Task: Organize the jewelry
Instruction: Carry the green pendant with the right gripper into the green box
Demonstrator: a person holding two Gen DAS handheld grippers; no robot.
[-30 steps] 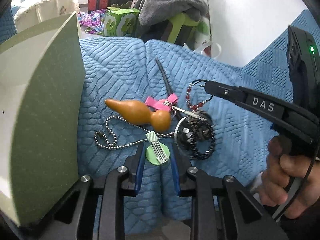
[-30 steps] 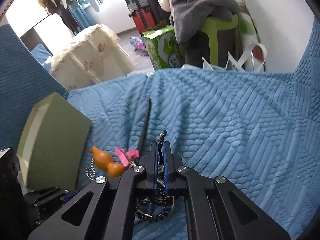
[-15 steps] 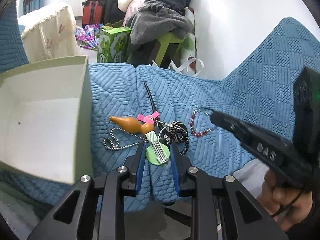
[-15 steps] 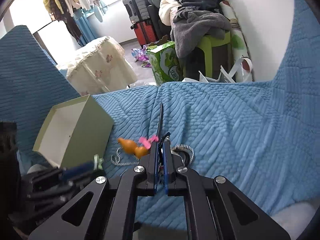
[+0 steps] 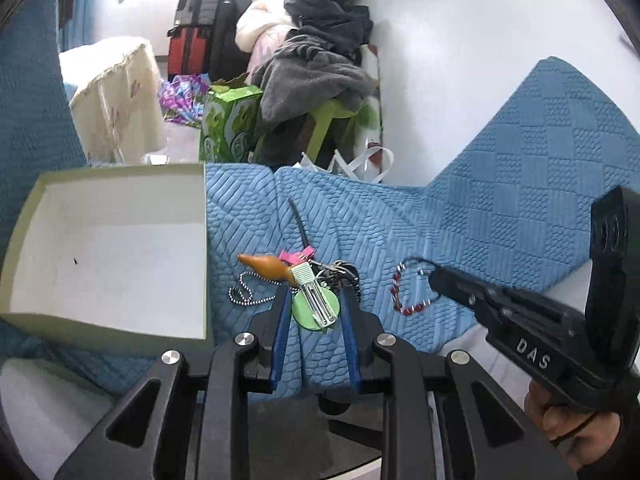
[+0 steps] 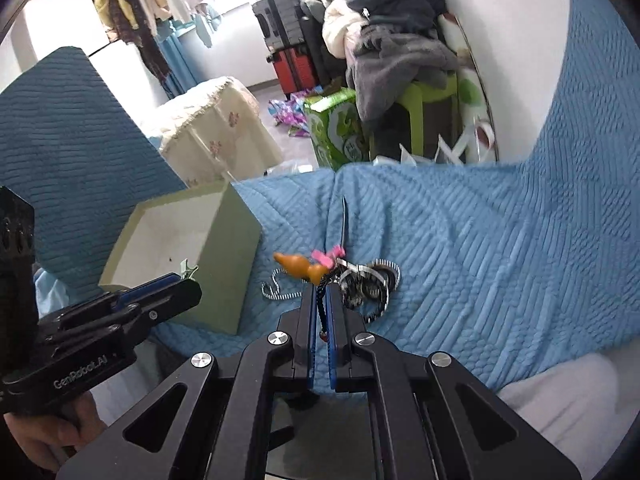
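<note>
My left gripper (image 5: 315, 304) is shut on a round green hair clip (image 5: 316, 308) with a silver clasp, held above the blue quilt. My right gripper (image 6: 320, 304) is shut on a red bead bracelet (image 5: 404, 294) with a dark cord, which hangs from its tip in the left wrist view. On the quilt lies a pile: an orange gourd charm (image 5: 266, 266), a pink bow clip (image 5: 296, 256), a ball chain (image 5: 244, 292), dark bead bracelets and rings (image 5: 340, 274). An open pale green box (image 5: 108, 256) stands to the left, white inside and empty.
A thin black stick (image 5: 298, 220) lies on the quilt behind the pile. Beyond the quilt's far edge are a green carton (image 5: 230, 128), a green stool with piled clothes (image 5: 316, 76), suitcases and a cloth-covered table (image 5: 116, 100). A white wall is on the right.
Both grippers have lifted up and back from the pile, each with its item. The box's open inside has come into view. The bracelet has come clear of the pile.
</note>
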